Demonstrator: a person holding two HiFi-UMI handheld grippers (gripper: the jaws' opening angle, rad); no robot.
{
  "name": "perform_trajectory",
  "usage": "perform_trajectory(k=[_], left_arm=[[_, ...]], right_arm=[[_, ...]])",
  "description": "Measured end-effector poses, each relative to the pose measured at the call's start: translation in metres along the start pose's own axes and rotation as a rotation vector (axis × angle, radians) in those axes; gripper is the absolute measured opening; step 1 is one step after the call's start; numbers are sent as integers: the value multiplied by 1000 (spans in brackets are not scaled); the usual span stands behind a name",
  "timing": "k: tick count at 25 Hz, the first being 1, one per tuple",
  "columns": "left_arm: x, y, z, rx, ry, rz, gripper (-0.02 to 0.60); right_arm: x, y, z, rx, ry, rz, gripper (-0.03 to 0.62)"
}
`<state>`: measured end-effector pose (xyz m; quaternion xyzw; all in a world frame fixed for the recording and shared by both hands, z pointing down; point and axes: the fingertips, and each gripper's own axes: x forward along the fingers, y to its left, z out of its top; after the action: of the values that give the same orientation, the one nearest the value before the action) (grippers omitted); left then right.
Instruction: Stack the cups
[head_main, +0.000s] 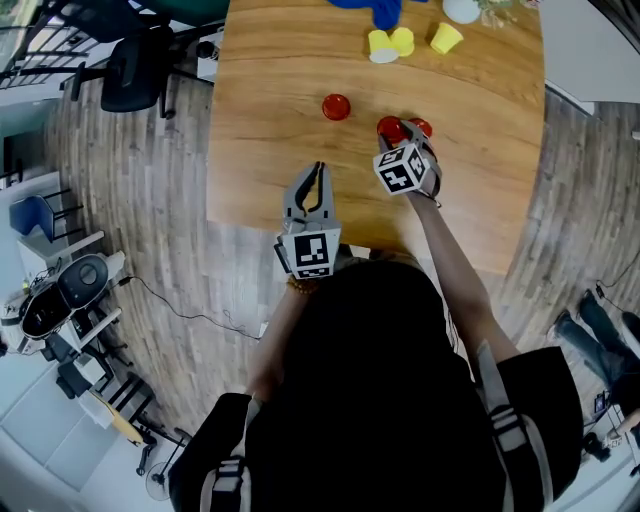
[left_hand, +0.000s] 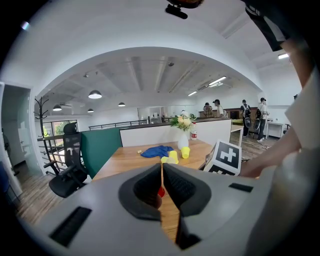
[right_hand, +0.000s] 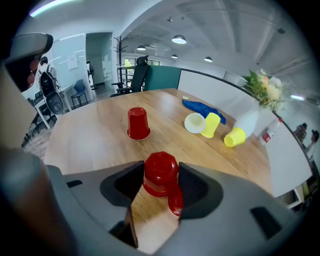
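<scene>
Though the right hand-held gripper (right_hand: 160, 186) pinches an upturned red cup (right_hand: 160, 170) toward the surface's (head_main: 265, 150) right edge, nothing looks stacked yet — the left hand-held gripper (head_main: 318, 176) is pressed together and empty, the yellow cups (head_main: 402, 42) loose by the far edge.

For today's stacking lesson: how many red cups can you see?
3. The lone red cup stands upside down, apart. The gripped red cup sits between the jaws of the right hand-held gripper. The third red cup lies just beside it. None seems hidden.
</scene>
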<state>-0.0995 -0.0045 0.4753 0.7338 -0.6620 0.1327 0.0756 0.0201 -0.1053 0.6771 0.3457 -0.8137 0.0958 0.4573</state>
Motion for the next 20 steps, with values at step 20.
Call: perform_trajectory(k=[20], left_arm=[[93, -91, -56, 96, 47, -327, 59]], right_arm=[[-70, -24, -34, 44, -173, 1, 236]])
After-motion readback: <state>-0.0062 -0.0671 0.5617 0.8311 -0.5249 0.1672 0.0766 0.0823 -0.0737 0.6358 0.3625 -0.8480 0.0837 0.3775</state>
